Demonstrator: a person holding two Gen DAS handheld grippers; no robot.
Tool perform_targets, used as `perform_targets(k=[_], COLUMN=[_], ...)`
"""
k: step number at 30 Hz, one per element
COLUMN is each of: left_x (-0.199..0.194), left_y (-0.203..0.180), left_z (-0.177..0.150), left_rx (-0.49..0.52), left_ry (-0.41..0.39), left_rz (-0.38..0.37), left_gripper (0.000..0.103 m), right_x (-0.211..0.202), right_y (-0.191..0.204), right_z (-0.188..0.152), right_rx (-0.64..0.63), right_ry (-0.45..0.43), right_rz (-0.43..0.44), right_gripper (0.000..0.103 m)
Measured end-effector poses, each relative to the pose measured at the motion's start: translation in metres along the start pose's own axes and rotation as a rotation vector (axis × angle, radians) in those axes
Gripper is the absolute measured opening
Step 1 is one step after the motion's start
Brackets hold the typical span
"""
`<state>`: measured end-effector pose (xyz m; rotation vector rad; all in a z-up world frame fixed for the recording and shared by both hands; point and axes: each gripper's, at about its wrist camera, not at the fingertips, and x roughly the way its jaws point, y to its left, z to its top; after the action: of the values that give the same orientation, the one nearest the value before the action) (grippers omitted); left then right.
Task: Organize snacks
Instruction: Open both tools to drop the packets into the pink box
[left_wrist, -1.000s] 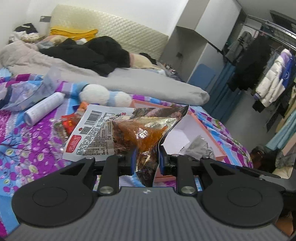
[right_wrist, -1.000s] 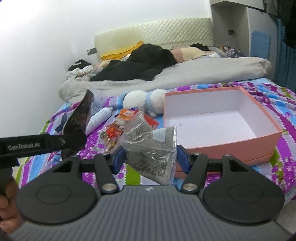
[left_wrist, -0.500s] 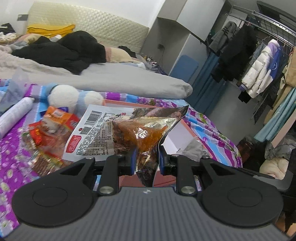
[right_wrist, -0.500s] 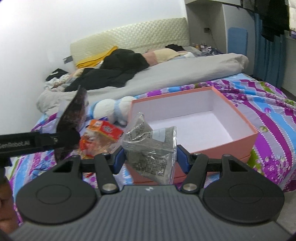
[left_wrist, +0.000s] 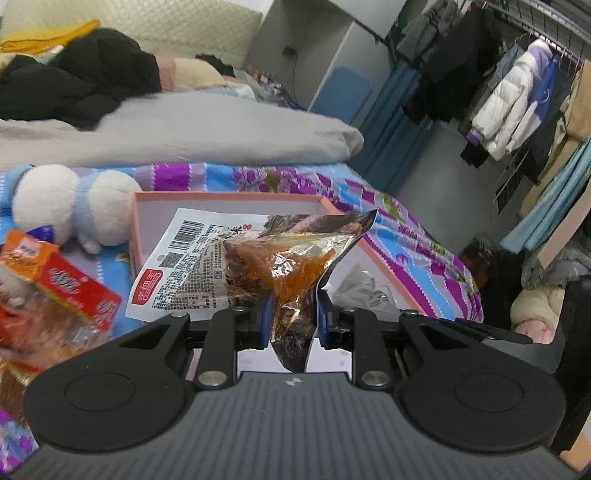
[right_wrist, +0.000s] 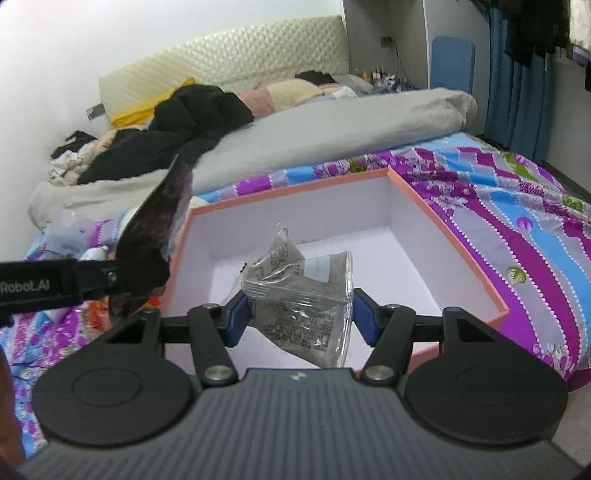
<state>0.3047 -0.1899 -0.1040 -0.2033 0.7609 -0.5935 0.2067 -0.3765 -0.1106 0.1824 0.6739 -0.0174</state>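
Observation:
My left gripper (left_wrist: 293, 317) is shut on a clear snack packet with orange-brown filling and a white barcode label (left_wrist: 236, 266). It hangs over the near left corner of the pink box (left_wrist: 229, 197). In the right wrist view my right gripper (right_wrist: 297, 319) is shut on a grey clear-wrapped snack packet (right_wrist: 303, 295), held above the pink box (right_wrist: 454, 240), whose white inside holds nothing I can see. The left gripper (right_wrist: 122, 282) and its dark packet (right_wrist: 155, 236) show at the left of that view, beside the box's left wall.
A pile of red and orange snack packets (left_wrist: 55, 291) lies left of the box on the purple patterned bedspread (right_wrist: 517, 206). A white and blue plush toy (left_wrist: 70, 206) sits behind them. A grey duvet (left_wrist: 184, 136) crosses the bed farther back; clothes hang on a rack (left_wrist: 517, 92) at right.
Both grippers have moved right, toward and over the pink box, each keeping its packet. The white tube and clear bag at left have dropped out of the left wrist view.

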Motion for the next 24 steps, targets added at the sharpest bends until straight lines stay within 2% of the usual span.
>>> perform_targets(k=[8,15,17,18,21,24], left_x=[0.075,0.092,0.089,0.087,0.072,0.053], left_y=[0.023,0.032,0.031,0.031,0.024,0.017], left_z=[0.012,0.008,0.008,0.008,0.009,0.012], left_rx=[-0.002,-0.015,-0.023,-0.026,-0.01,0.003], left_ry=[0.1,0.12,0.117,0.114,0.095,0.076], left_rz=[0.009,-0.004,-0.014,-0.021,-0.016,-0.004], left_gripper=[0.028,0.03,0.049,0.054,0.057,0.059], right_x=[0.059,0.086,0.088,0.089,0.089,0.078], right_y=[-0.015,-0.02,-0.022,-0.023,-0.025,-0.025], right_z=[0.005,-0.001,-0.002,-0.002,-0.002,-0.002], right_rx=[0.016,0.021,0.039,0.049,0.068,0.089], right_ry=[0.077,0.128,0.141,0.149,0.162,0.137], right_rz=[-0.003,-0.006,-0.009,-0.011,-0.025,-0.005], right_gripper=[0.062,0.063,0.063,0.063,0.065,0.075])
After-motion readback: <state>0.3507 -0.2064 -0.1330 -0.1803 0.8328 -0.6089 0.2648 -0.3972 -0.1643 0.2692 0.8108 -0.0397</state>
